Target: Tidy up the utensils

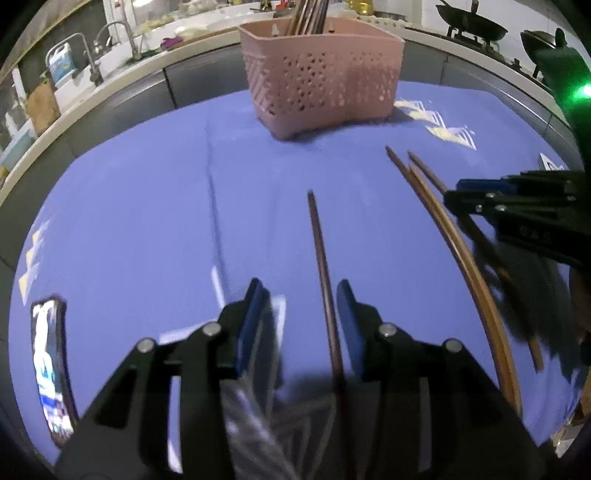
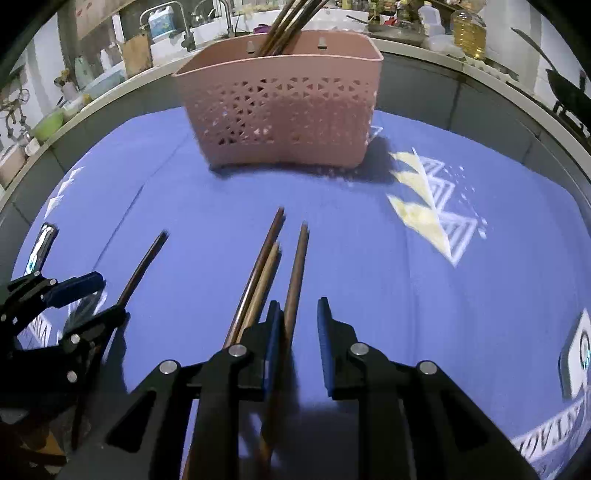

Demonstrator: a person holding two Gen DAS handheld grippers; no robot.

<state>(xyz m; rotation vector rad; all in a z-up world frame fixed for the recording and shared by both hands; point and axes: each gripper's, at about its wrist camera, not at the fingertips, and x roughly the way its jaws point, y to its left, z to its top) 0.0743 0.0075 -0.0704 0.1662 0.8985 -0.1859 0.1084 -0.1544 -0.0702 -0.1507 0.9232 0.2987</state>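
A pink perforated basket [image 1: 321,77] stands at the far side of the blue cloth and holds several chopsticks; it also shows in the right wrist view [image 2: 284,107]. My left gripper [image 1: 301,295] is open, with a dark chopstick [image 1: 321,266] lying on the cloth between its fingers, close to the right one. My right gripper [image 2: 299,317] is open, with a brown chopstick [image 2: 297,273] lying between its fingers, against the left one. Two more chopsticks [image 2: 262,269] lie just left of it. The right gripper shows in the left wrist view [image 1: 480,195], the left gripper in the right wrist view [image 2: 99,299].
A phone [image 1: 50,365] lies on the cloth at the left. A blue cloth [image 1: 147,206] with white and yellow prints covers the table. A counter with a sink and faucets [image 1: 110,40] runs behind. Woks [image 1: 472,22] sit on a stove at the back right.
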